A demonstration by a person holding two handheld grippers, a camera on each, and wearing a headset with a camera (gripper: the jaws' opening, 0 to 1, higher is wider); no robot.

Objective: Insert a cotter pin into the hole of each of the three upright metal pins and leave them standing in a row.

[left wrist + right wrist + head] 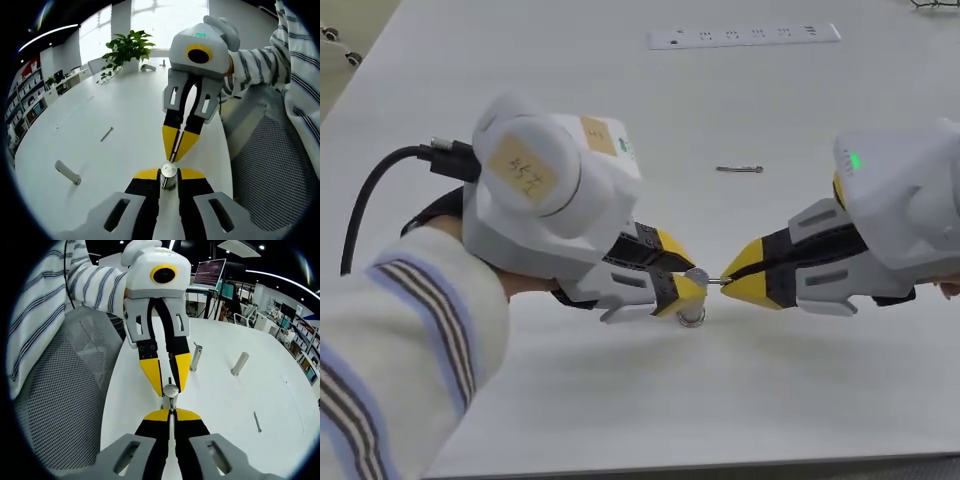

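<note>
An upright metal pin (692,316) stands on the white table (620,400), and my left gripper (688,285) is shut on it from the left. My right gripper (732,281) comes in from the right, shut on a thin cotter pin (718,281) whose tip meets the pin's head. In the left gripper view the metal pin (168,175) sits between my own yellow tips, and the right gripper (175,152) points down at it. The right gripper view has two more metal pins (195,357) (239,363) standing further back.
A spare cotter pin (738,169) lies on the table behind the grippers. A white power strip (744,36) lies at the far edge. The left gripper's black cable (370,190) trails off to the left. A mesh chair (75,385) stands beside the table edge.
</note>
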